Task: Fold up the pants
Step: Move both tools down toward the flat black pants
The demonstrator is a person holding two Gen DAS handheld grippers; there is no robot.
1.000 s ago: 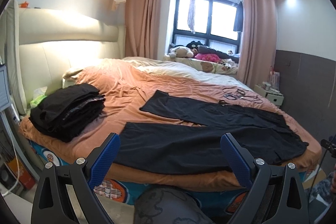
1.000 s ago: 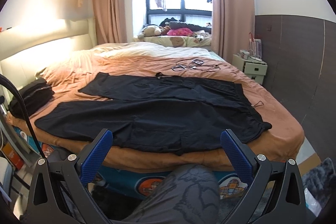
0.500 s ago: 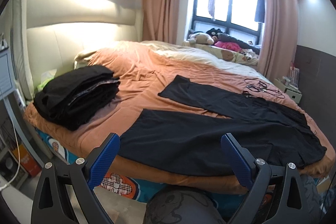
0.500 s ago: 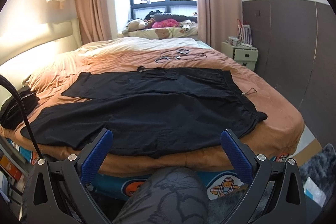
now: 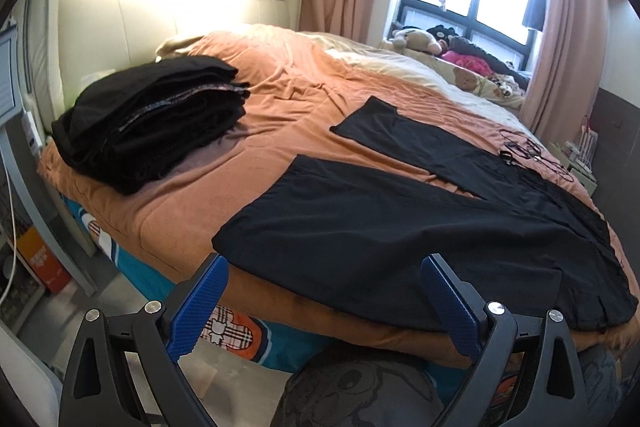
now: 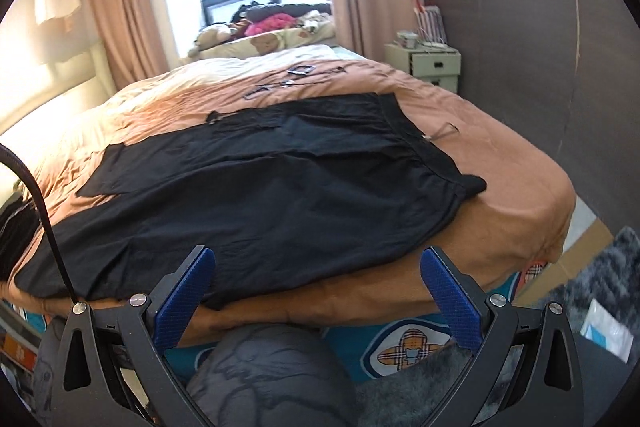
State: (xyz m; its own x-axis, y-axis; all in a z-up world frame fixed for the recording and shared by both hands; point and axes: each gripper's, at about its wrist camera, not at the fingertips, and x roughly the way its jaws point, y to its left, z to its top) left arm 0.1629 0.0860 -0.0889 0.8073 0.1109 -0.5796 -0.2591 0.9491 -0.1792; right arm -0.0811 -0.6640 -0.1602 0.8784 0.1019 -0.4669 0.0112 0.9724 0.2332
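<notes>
A: Pants (image 5: 404,227) posn?
B: Flat on bed (image 5: 168,203), legs apart; near hem just beyond left gripper (image 5: 323,301), jaws wide, empty.
A: Right gripper (image 6: 318,283)?
B: Wide too, level, low at bed edge, facing waistband end. Fabric black, thin, lightly creased. Folded stack (image 5: 152,119) left of pants.

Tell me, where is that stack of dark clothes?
In the left wrist view, the stack sits on the bed by the headboard, left of the spread pants.
</notes>
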